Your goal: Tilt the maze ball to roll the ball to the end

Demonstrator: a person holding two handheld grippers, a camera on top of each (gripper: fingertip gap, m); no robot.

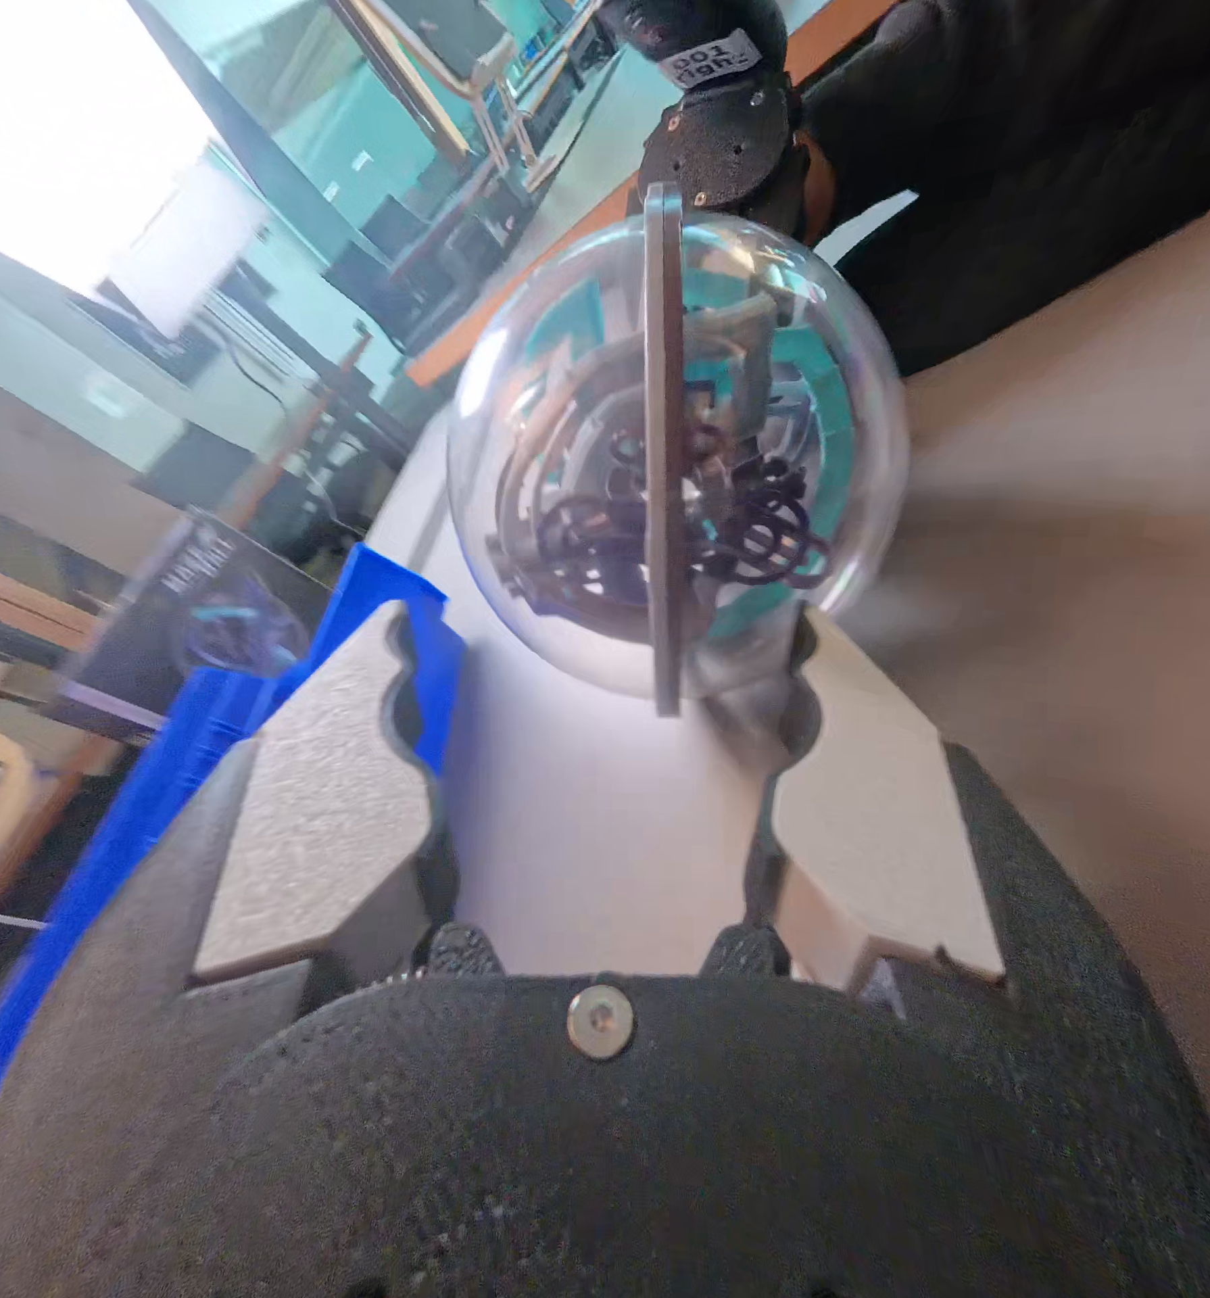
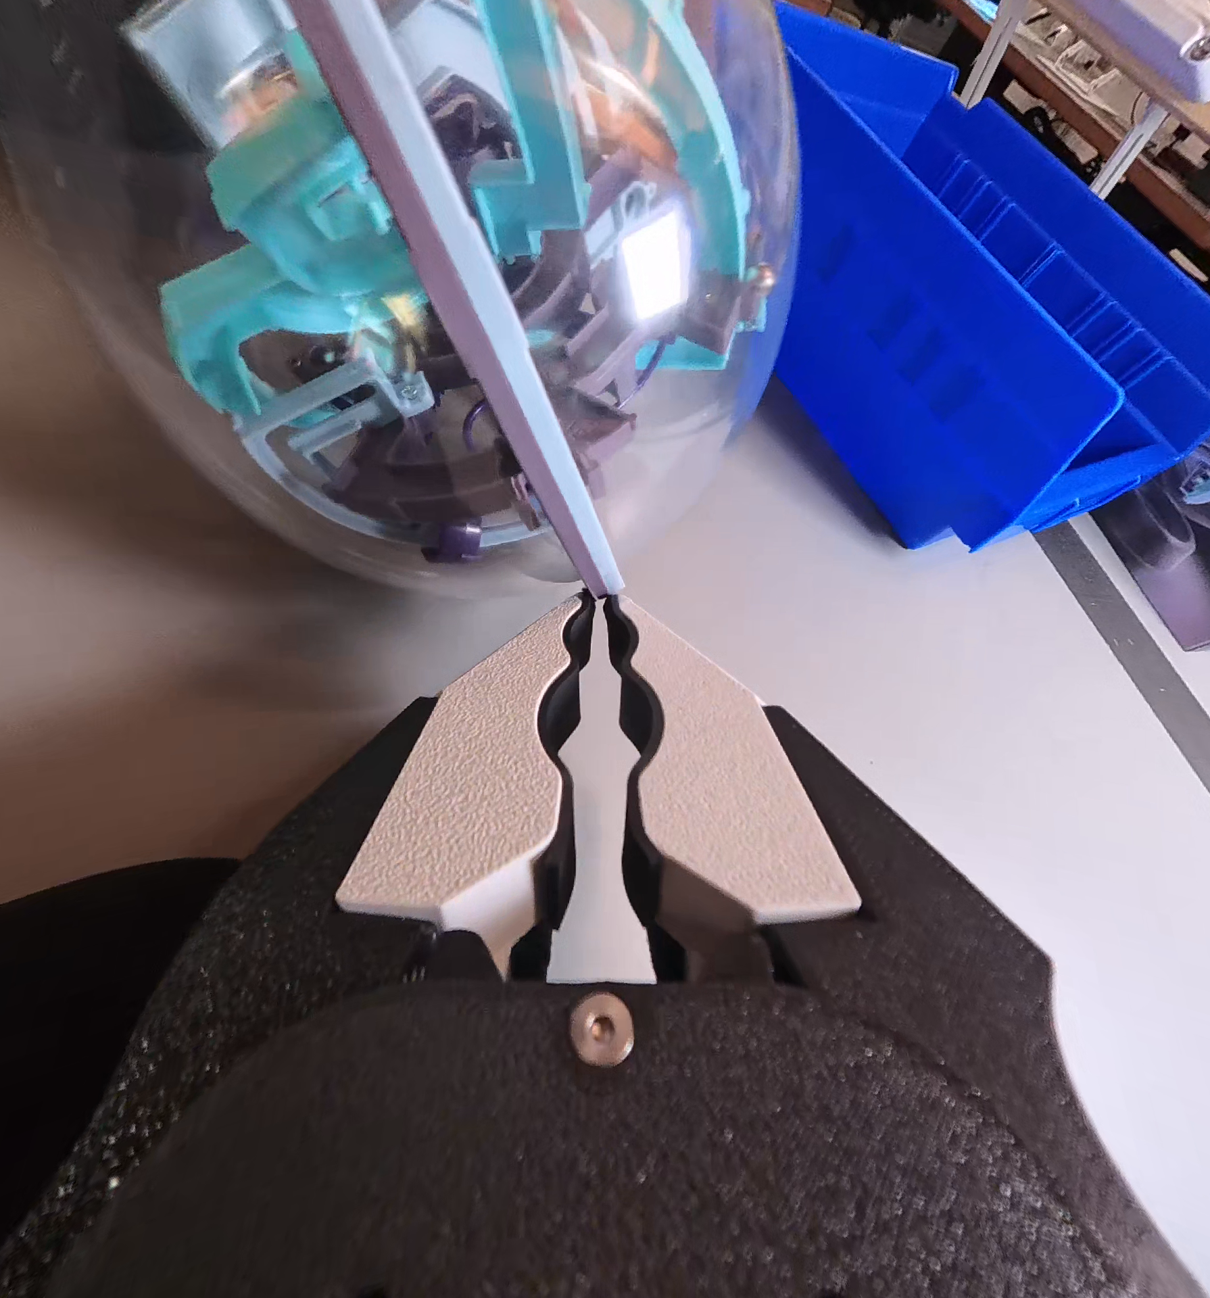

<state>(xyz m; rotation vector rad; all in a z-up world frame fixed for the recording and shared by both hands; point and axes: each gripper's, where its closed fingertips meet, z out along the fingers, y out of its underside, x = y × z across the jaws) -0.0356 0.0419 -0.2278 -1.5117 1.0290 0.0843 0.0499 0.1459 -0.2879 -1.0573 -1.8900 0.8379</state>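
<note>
Right gripper [image 2: 595, 598] pinches the maze ball [image 2: 405, 281] rim – left gripper [image 1: 606, 632] gapes wide before it.

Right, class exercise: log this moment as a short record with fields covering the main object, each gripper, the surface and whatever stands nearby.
main object: clear maze ball with teal and dark tracks inside and a flat grey rim around its middle
right gripper: fingertips closed at the edge of the rim
left gripper: jaws wide apart, ball ahead of them, neither pad pressing it
surface: white table
nearby: blue bins on the table; dark box behind a bin
person: dark sleeve behind the ball
</note>
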